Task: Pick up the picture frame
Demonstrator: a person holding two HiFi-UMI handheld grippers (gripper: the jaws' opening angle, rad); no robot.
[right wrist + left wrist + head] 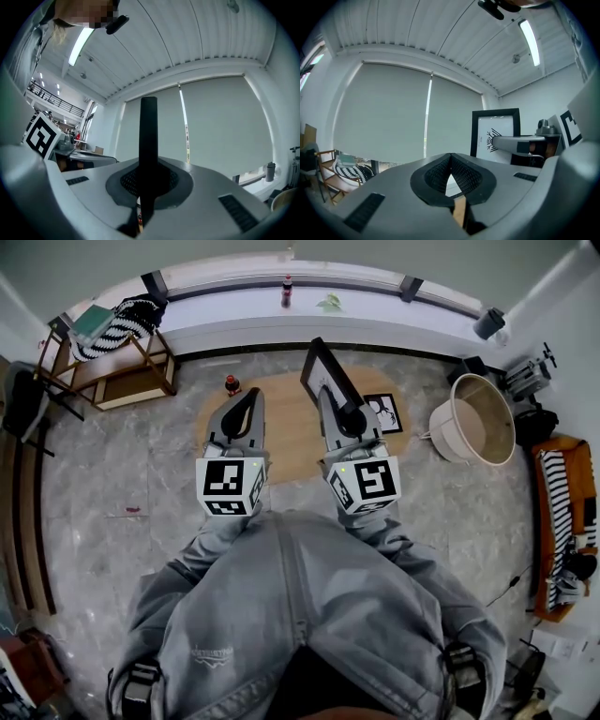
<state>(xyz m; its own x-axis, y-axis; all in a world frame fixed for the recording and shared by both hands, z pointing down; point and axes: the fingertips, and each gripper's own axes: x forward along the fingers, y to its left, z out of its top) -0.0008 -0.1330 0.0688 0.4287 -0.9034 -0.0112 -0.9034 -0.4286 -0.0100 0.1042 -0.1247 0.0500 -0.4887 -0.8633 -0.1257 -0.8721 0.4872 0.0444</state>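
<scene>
Standing behind the person, the biggest thing is the oval wooden table (281, 432) on the floor at their 12 o'clock. At 2 o'clock is a round beige tub (448, 432); all I can see inside it is its own pale wall. At 10 o'clock a wooden rack (141, 381) holds a zebra-striped cushion (131, 317).

The picture frame (322, 374) is up off the table, standing on edge. The right gripper (351, 414) has its jaws clamped on the frame's lower edge. The left gripper (247, 401) is at its 9 o'clock, pinched fully closed on nothing.

A second frame (384, 412) lies flat on the table at 1 o'clock. A small red-capped bottle (231, 384) stands at 11.
</scene>
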